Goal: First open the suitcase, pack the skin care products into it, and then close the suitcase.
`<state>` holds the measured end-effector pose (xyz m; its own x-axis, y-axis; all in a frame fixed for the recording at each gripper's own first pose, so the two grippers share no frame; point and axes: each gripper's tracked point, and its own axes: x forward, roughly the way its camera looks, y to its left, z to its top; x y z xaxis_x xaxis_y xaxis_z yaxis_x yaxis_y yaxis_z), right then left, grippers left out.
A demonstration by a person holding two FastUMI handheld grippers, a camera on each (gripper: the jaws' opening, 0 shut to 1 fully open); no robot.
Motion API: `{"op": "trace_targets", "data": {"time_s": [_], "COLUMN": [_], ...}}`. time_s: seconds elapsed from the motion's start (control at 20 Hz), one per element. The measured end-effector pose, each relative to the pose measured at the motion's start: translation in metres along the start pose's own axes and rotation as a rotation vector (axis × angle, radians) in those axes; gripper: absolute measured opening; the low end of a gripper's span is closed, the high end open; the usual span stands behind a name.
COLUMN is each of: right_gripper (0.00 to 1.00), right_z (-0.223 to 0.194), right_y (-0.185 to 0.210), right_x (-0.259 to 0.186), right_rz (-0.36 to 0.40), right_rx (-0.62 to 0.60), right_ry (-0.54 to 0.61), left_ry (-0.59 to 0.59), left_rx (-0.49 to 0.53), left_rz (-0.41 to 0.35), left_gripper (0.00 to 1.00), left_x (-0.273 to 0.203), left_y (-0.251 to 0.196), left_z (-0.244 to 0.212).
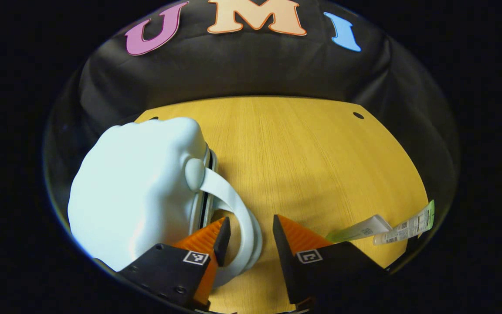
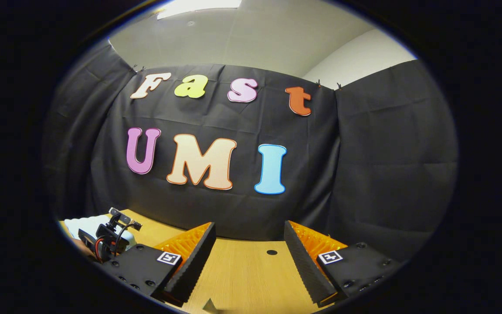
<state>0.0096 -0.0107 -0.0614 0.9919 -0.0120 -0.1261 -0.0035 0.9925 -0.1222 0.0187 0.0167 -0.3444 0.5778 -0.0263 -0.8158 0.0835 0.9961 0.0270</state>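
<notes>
Your left gripper (image 1: 251, 237) gapes apart around the suitcase (image 1: 137, 192) handle (image 1: 242, 218); your right gripper (image 2: 249, 257) hangs spread, holding nothing.

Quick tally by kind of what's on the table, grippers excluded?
Suitcase, pale, closed: 1
Skin care tubes, lying at the table's edge: 2, one and another
Total: 3, on the wooden table.
</notes>
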Motion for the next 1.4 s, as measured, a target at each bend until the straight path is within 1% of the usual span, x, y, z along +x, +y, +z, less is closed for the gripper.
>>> {"op": "trace_targets", "data": {"time_s": [0.05,0.15,0.25,0.3,0.35,0.45,0.5,0.55,0.65,0.7,0.75,0.8,0.9,1.05,1.1,1.15,1.2,1.25,1.35,1.4], "right_gripper": [0.98,0.98,0.98,1.0,0.98,0.98,1.0,0.98,0.98,1.0,1.0,0.98,0.98,0.98,1.0,0.98,0.98,1.0,0.98,0.98], "right_z": [-0.001,-0.007,-0.01,-0.01,-0.011,-0.013,-0.013,-0.014,-0.018,-0.02,-0.021,-0.023,-0.024,-0.023,-0.022,-0.023,-0.023,-0.018,-0.016,-0.018], "right_y": [0.001,0.002,0.004,0.006,0.007,0.01,0.012,0.014,0.021,0.027,0.032,0.036,0.041,0.046,0.051,0.053,0.057,0.063,0.075,0.08], "right_x": [-0.002,-0.003,-0.005,-0.008,-0.01,-0.01,-0.011,-0.011,-0.008,-0.007,-0.007,-0.005,-0.002,0.005,0.007,0.008,0.008,0.008,0.013,0.016], "right_rz": [0.009,0.018,0.03,0.039,0.047,0.065,0.075,0.084,0.108,0.125,0.142,0.156,0.165,0.134,0.127,0.113,0.103,0.098,0.092,0.089], "right_rx": [-0.008,-0.029,-0.029,-0.024,-0.022,-0.021,-0.016,-0.006,0.024,0.045,0.065,0.082,0.102,0.132,0.139,0.138,0.139,0.142,0.131,0.122], "right_ry": [0.0,0.006,0.005,0.0,-0.003,-0.012,-0.017,-0.022,-0.026,-0.028,-0.028,-0.025,-0.024,-0.02,-0.021,-0.011,-0.006,-0.016,-0.017,-0.011], "left_ry": [0.007,0.065,0.108,0.094,0.081,0.051,0.044,0.035,0.001,-0.008,-0.024,-0.041,-0.091,-0.142,-0.16,-0.174,-0.192,-0.207,-0.246,-0.259], "left_rx": [0.0,0.01,0.003,-0.005,0.011,0.082,0.111,0.128,0.133,0.14,0.151,0.159,0.156,0.104,0.081,0.066,0.056,0.042,0.026,0.019], "left_rz": [0.009,0.006,-0.015,-0.024,-0.023,0.019,0.017,0.009,0.002,0.007,0.019,0.031,0.052,0.048,0.048,0.053,0.053,0.057,0.065,0.076], "left_gripper": [0.4,0.09,0.05,0.04,0.0,0.0,0.0,0.0,0.0,0.0,0.0,0.0,0.0,0.0,0.0,0.0,0.0,0.0,0.0,0.0], "left_x": [0.003,0.003,0.003,0.0,-0.008,-0.025,-0.035,-0.045,-0.066,-0.079,-0.093,-0.106,-0.132,-0.158,-0.165,-0.173,-0.181,-0.186,-0.191,-0.195], "left_y": [0.001,0.001,0.004,0.0,-0.002,-0.003,-0.007,-0.009,-0.007,-0.001,0.007,0.015,0.039,0.083,0.099,0.114,0.13,0.146,0.179,0.197], "left_z": [0.0,-0.007,-0.009,-0.005,0.0,0.014,0.018,0.025,0.046,0.056,0.066,0.077,0.105,0.136,0.144,0.149,0.157,0.162,0.177,0.176]}}
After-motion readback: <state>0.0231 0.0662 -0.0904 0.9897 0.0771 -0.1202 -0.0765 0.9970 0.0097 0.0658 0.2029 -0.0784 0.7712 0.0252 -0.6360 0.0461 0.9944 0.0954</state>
